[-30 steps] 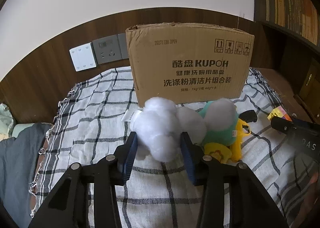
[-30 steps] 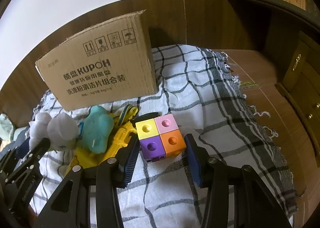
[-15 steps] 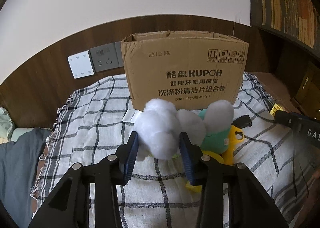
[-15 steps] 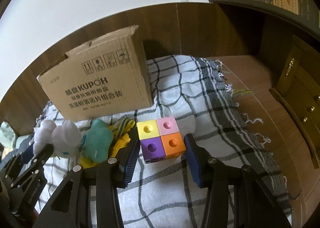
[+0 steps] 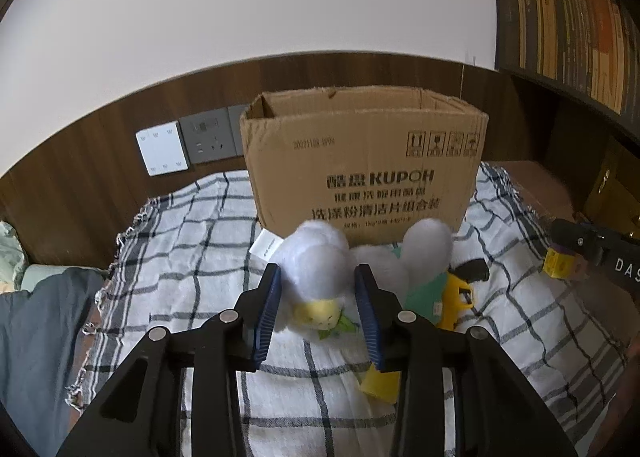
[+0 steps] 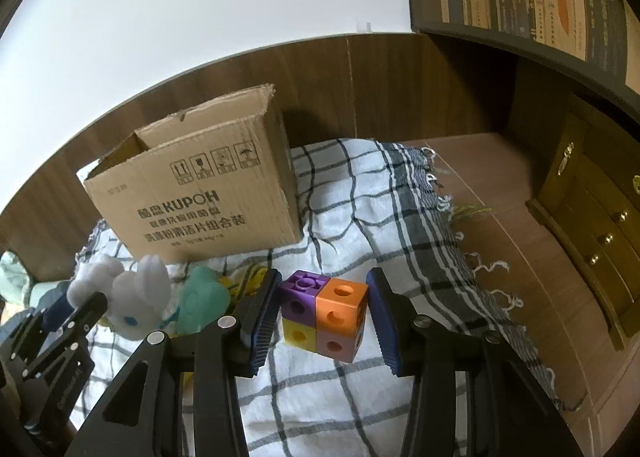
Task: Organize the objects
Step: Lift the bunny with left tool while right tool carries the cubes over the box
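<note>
Two grippers hold toys above the checked cloth [image 5: 192, 241]: the left gripper [image 5: 318, 297], jaws closing, squeezes a white plush rabbit [image 5: 316, 269]; the right gripper [image 6: 322, 315] clamps a four-coloured plastic block cube [image 6: 324, 317], before the open cardboard box [image 5: 360, 165].

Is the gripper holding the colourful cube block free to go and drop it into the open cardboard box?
Probably yes. The right gripper is shut on the cube block, lifted off the checked cloth. The cardboard box stands open-topped just behind, and nothing lies between them.

cardboard box [image 5: 362, 161] print blurred, its inside hidden — green plush [image 5: 424, 289] and yellow toy [image 5: 456, 297] partly covered
</note>
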### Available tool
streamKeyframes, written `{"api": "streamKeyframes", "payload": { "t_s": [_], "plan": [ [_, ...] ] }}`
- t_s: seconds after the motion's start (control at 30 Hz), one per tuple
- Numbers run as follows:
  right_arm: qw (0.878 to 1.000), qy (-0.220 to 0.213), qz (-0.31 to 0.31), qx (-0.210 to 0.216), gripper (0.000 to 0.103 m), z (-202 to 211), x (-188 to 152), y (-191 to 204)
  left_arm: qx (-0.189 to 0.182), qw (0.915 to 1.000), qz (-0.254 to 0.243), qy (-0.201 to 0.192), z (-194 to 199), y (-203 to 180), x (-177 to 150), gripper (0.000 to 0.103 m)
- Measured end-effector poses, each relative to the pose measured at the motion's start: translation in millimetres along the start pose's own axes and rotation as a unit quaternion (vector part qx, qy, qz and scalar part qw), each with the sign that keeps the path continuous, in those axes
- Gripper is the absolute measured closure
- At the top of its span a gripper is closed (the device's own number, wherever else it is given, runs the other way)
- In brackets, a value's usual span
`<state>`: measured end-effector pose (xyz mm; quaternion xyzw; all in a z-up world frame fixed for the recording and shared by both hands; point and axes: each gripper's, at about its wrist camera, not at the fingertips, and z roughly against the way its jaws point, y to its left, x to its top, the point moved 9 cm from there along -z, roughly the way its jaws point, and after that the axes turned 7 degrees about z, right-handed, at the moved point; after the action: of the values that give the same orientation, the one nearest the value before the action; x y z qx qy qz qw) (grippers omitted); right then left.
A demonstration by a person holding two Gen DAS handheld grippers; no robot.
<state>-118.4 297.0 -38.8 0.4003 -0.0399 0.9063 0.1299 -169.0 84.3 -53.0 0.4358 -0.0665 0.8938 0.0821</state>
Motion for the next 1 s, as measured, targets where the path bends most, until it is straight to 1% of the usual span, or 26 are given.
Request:
{"api": "streamKeyframes", "payload": {
  "t_s": [0.03,0.07,0.1,0.2,0.43,0.7,1.0],
  "plan": [
    [1.0,-0.002,0.003,0.0,0.059,1,2,2,0.0,1.0,0.0,-0.001,1,1,1,0.07],
    [1.0,-0.005,0.006,0.001,0.059,3,5,4,-0.001,1.0,0.001,-0.003,2,1,4,0.081],
    [1.0,-0.007,0.008,0.002,0.059,4,7,5,-0.002,1.0,0.003,-0.001,2,2,6,0.086],
    [1.0,-0.015,0.015,0.003,0.059,9,15,11,-0.011,0.9999,0.012,0.003,3,4,10,0.086],
    [0.999,-0.025,0.029,0.004,0.059,13,25,22,-0.009,0.9999,0.01,-0.004,5,8,13,0.086],
    [0.999,-0.036,0.035,0.007,0.059,19,38,31,-0.006,0.9997,0.004,-0.024,14,12,29,0.087],
    [0.997,-0.065,0.044,0.008,0.059,33,69,40,-0.003,0.9988,0.003,-0.05,27,16,54,0.087]
  ]
}}
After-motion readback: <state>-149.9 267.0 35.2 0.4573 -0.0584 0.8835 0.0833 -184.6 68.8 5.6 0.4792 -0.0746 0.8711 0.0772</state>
